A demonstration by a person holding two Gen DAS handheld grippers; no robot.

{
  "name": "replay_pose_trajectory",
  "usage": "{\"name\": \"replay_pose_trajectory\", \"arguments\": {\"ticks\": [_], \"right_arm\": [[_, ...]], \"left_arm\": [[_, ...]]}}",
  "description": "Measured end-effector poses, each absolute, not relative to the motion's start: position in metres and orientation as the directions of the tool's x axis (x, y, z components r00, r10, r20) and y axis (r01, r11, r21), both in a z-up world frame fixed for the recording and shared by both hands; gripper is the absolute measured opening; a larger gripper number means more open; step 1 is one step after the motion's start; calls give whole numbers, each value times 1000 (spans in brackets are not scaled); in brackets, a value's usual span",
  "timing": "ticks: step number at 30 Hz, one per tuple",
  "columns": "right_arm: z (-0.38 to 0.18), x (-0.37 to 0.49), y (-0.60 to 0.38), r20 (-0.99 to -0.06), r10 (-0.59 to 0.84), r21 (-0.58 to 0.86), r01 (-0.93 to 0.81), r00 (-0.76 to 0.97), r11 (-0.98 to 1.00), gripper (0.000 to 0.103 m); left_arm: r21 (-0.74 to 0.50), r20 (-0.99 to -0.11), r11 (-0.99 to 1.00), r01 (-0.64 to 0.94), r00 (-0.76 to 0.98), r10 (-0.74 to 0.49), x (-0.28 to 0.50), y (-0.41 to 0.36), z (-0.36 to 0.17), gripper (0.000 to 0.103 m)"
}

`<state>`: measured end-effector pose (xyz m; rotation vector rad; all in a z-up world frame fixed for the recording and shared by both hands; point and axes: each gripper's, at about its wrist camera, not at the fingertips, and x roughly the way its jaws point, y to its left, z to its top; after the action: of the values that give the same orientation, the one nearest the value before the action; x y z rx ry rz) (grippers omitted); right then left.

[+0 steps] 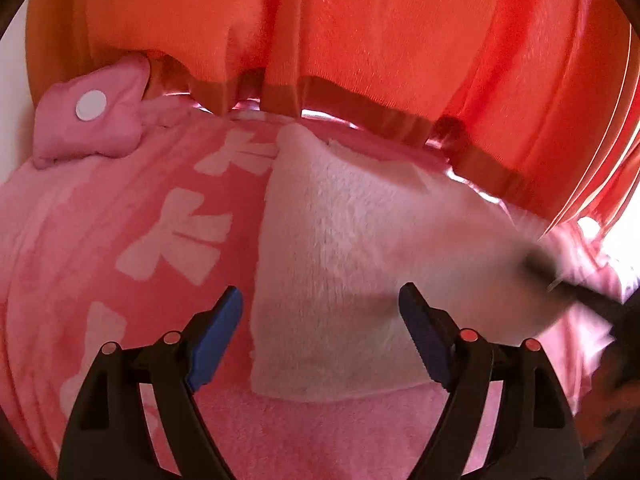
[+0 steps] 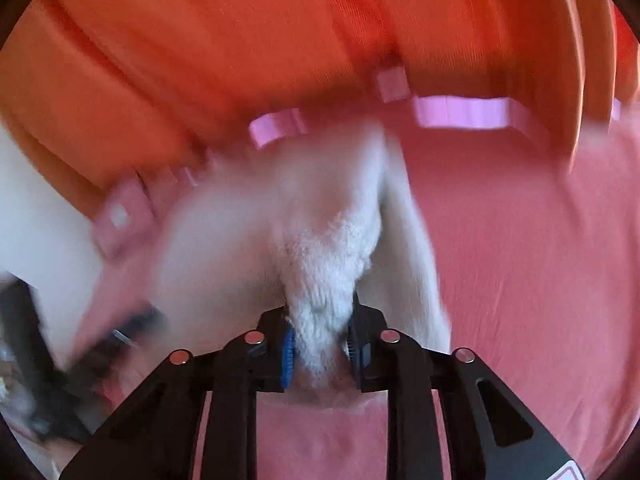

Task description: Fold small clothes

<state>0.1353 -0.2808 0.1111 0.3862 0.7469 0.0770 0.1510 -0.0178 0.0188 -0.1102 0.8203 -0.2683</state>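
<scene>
A small white fluffy cloth [image 1: 344, 264] lies on a pink blanket with pale bow prints [image 1: 132, 240]. My left gripper [image 1: 320, 320] is open, its blue-padded fingers spread just above the cloth's near left part, holding nothing. My right gripper [image 2: 320, 348] is shut on a bunched edge of the white cloth [image 2: 324, 264] and lifts it off the pink bed; this view is motion-blurred. The right gripper shows as a dark blur in the left wrist view [image 1: 576, 292] at the cloth's right edge.
Orange curtains [image 1: 360, 32] hang along the far side of the bed. A pink plush toy with a white dot [image 1: 92, 116] sits at the far left. Bright window light enters at the right [image 1: 624, 240].
</scene>
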Motion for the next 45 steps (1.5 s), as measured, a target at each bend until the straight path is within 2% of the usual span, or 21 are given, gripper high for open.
{"name": "replay_pose_trajectory", "arguments": {"ticks": [2,4,5,8,12,14,16,17,20,22,25,27,29,30,31,33,38,39,42,45], "right_arm": [[101,142,-280,-677,175,333,85,715,939,14],[51,160,-289,-814,165,315,185,557,931,15],[29,162,-294,-827,214,368,213,519,905,16],[51,160,-299,-811,209,375,211,547,903,18],[93,140,-287,-724,156,371,188,672,910,19],[87,146,-267,-760,85,250,169,644,953,24],[57,157,-262,-849,25,145,187,527,972,24],[47,161,-263,-862,23,141,196,507,970,24],[65,156,-275,-840,33,185,228,541,956,24],[88,137,-282,-791,44,247,252,610,936,24],[107,121,-276,-719,4,222,224,695,949,25],[101,126,-269,-749,7,176,189,662,966,25],[65,146,-261,-859,-12,94,180,512,979,25],[45,153,-260,-890,-15,70,169,457,983,28],[47,152,-261,-880,-31,61,178,473,982,36],[62,150,-264,-874,-37,71,203,484,977,37],[107,118,-264,-775,-38,142,233,631,962,40],[111,112,-263,-763,-49,142,241,644,960,43],[110,102,-258,-750,-60,148,256,659,955,60],[98,91,-253,-769,-78,124,267,635,956,65]], "left_arm": [[-170,-716,965,200,648,-260,153,-21,14,80],[-158,-738,968,195,629,-247,155,-23,7,80],[-169,-749,966,194,613,-254,156,-23,3,81],[-180,-750,965,190,608,-260,154,-23,4,81],[-179,-731,966,189,632,-259,150,-23,13,80],[-162,-739,968,191,627,-247,150,-25,9,80],[-145,-743,971,191,627,-235,150,-27,7,81],[-141,-745,971,195,625,-234,150,-28,6,81],[-135,-744,971,195,627,-230,149,-29,7,81],[-129,-744,972,195,630,-225,148,-29,8,81],[-127,-745,973,191,630,-221,149,-29,8,82],[-126,-745,974,190,630,-219,149,-29,8,82],[-124,-745,973,197,629,-222,150,-28,8,83],[-123,-744,973,197,630,-222,150,-28,8,83],[-119,-746,973,199,628,-220,150,-29,8,83],[-112,-743,974,196,634,-213,150,-29,9,83],[-91,-722,978,188,664,-195,143,-28,16,83],[-85,-721,979,183,667,-188,141,-28,18,84],[-68,-711,984,165,684,-164,128,-24,23,89],[-57,-705,990,129,697,-132,109,-19,24,90]]}}
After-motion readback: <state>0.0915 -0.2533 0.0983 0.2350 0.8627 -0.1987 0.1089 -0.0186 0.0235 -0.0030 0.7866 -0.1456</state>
